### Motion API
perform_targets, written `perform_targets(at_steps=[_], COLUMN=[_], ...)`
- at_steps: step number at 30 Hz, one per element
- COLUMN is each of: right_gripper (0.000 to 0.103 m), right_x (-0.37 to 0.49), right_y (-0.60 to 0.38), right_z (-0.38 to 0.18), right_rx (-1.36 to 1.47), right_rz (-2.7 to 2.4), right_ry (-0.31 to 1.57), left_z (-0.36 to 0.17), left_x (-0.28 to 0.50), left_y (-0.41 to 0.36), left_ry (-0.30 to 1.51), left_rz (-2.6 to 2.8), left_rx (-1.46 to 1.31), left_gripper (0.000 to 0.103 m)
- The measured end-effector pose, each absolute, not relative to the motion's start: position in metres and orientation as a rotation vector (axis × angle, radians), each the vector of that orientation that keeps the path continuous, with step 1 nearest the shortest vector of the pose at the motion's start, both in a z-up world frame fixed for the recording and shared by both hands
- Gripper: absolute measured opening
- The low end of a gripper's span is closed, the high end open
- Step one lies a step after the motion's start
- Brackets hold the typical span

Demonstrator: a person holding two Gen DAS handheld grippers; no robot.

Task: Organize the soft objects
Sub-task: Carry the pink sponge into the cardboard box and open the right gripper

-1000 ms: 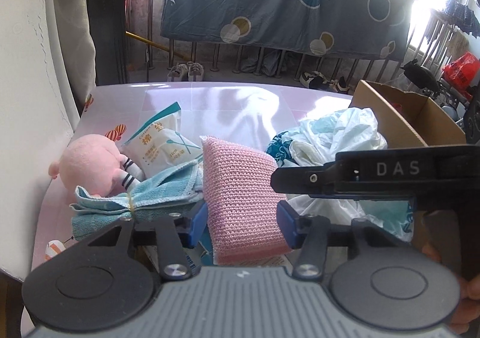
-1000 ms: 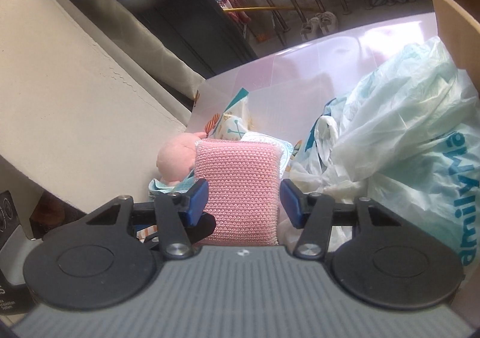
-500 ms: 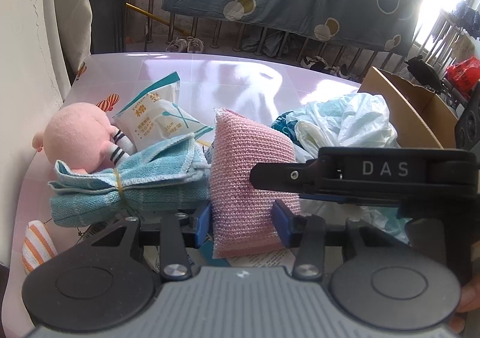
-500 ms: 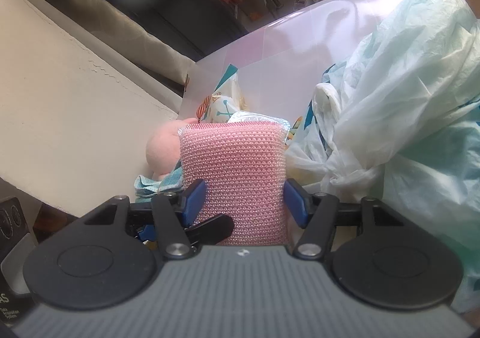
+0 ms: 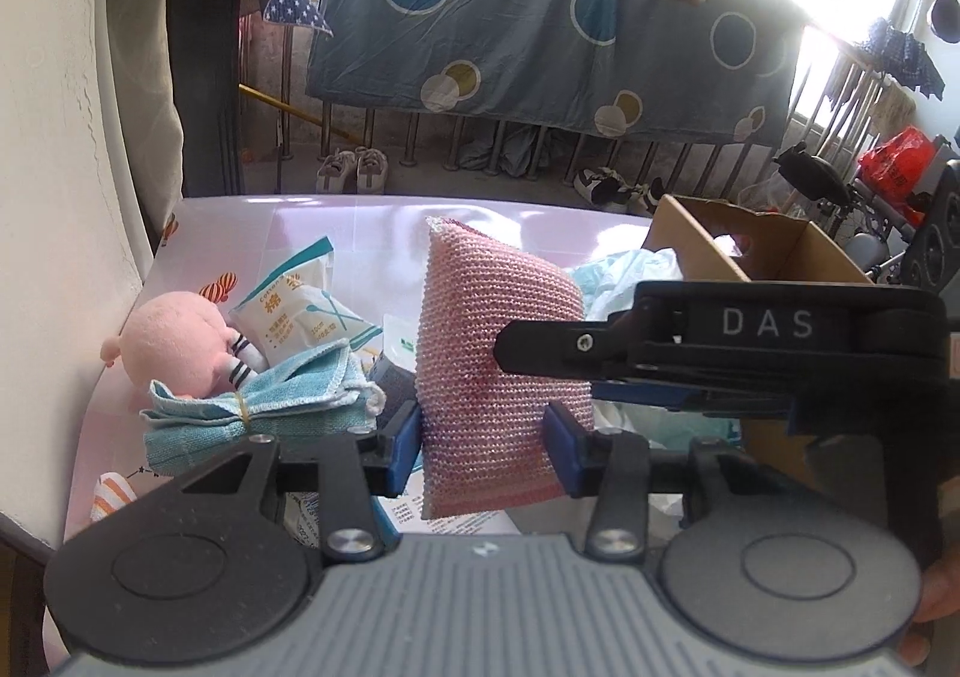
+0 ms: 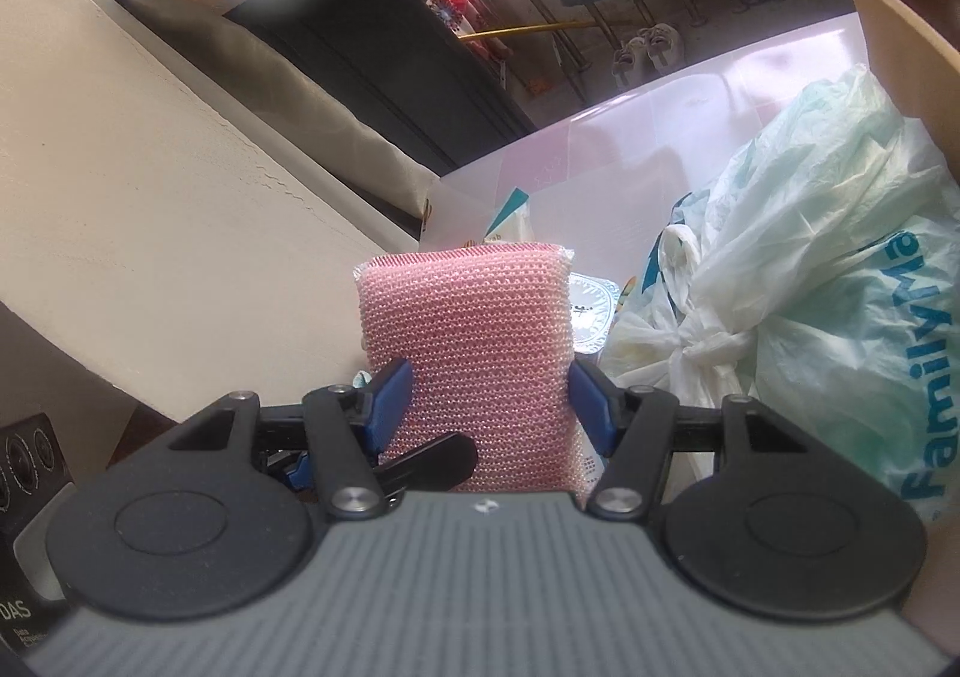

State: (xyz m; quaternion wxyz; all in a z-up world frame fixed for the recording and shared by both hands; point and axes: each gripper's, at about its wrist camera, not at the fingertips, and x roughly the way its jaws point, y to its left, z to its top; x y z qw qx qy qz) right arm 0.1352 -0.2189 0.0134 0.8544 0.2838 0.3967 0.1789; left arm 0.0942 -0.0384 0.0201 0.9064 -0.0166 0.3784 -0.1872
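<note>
The pink sponge (image 5: 498, 371) wears a coarse, knobbly knitted mesh with a faint sheen, beside a matt terry-cloth blue towel (image 5: 258, 413) and a fuzzy plush doll (image 5: 174, 341). The table (image 5: 372, 221) is glossy pink. On the right, thin crinkled plastic bags (image 6: 828, 281) sit near a matt cardboard box (image 5: 762, 251).
</note>
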Motion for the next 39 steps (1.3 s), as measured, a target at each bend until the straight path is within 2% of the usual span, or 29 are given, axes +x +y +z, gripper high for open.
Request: perform_targets(at_steps=[11, 18, 21, 32, 38, 39], right_gripper=[0.058, 0.058, 0.059, 0.06, 0.06, 0.06], right_x=[0.068, 0.042, 0.044, 0.127, 0.2, 0.212], right_y=[-0.279, -0.347, -0.387, -0.533, -0.578, -0.579], right_z=[0.08, 0.1, 0.101, 0.046, -0.006, -0.018], right_rx=[0.614, 0.64, 0.669, 0.83, 0.934, 0.954], right_rz=[0.334, 0.229, 0.18, 0.07, 0.064, 0.07], right_ry=[0.672, 0.62, 0.618, 0.734, 0.787, 0.798], left_z=[0.077, 0.095, 0.098, 0.064, 0.025, 0.019], left_x=[0.055, 0.065, 0.079, 0.17, 0.219, 0.225], left_y=[-0.092, -0.155, -0.191, -0.327, -0.365, -0.367], left_ry=[0.64, 0.625, 0.638, 0.794, 0.888, 0.899], left_rz=[-0.482, -0.621, -0.688, -0.749, -0.694, -0.675], left_rx=[0.023, 0.04, 0.067, 0.184, 0.223, 0.224], left_gripper=[0.046, 0.046, 0.05, 0.05, 0.05, 0.053])
